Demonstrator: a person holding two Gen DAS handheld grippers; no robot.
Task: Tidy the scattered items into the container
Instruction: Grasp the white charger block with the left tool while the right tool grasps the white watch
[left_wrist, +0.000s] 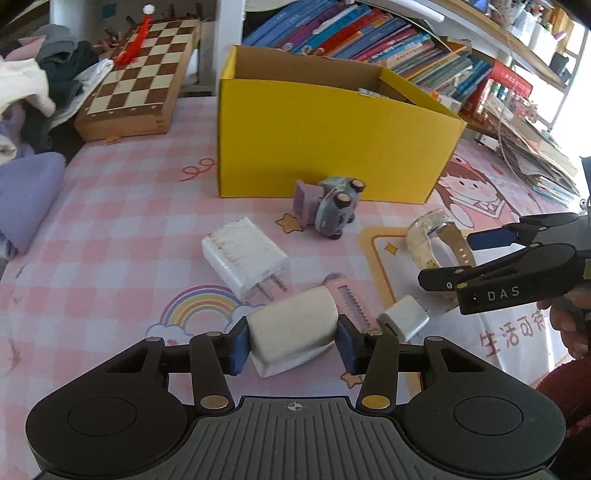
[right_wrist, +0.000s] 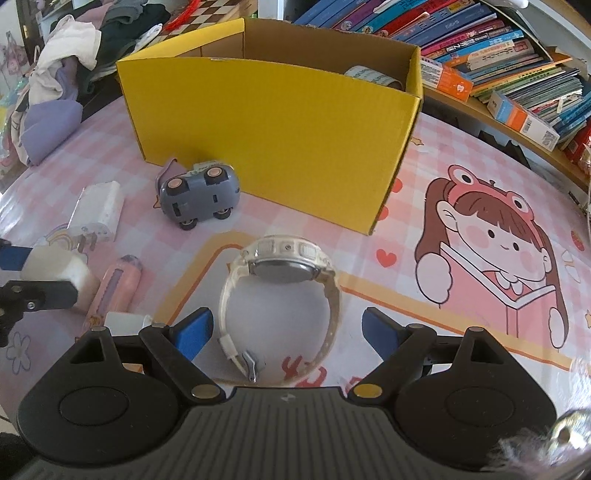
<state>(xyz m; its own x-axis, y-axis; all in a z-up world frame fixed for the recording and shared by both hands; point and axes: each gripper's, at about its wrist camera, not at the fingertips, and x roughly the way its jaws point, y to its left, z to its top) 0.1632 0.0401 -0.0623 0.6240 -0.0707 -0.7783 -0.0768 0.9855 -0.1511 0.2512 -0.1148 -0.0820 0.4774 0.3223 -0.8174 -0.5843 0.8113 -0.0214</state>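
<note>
Blue-padded fingers (left_wrist: 239, 345) of the left gripper (left_wrist: 291, 345) are closed on a white charger block (left_wrist: 293, 334), one pad pressed against each of its sides. Fingers (right_wrist: 194, 334) of the right gripper (right_wrist: 287, 332) stand spread apart, one on either side of the strap of a white wristwatch (right_wrist: 282, 273) that lies on its side on the tablecloth (right_wrist: 461, 155); neither pad touches it. In the left wrist view the right gripper's body reads "DAS".

Just beside the held block lie a pink utility knife (left_wrist: 349, 295) and a small white plug adapter (left_wrist: 404, 317). A larger white charger (left_wrist: 245, 256), prongs exposed, lies near. A grey-blue toy car (left_wrist: 336, 208) lies tipped over, close to the front wall of the yellow cardboard box (left_wrist: 325, 147).

Red Chinese characters, partly cut off, are printed on the tablecloth. Behind the box: a wooden chessboard (left_wrist: 136, 77) and shelved books (left_wrist: 369, 37), their spine text too small to read.
</note>
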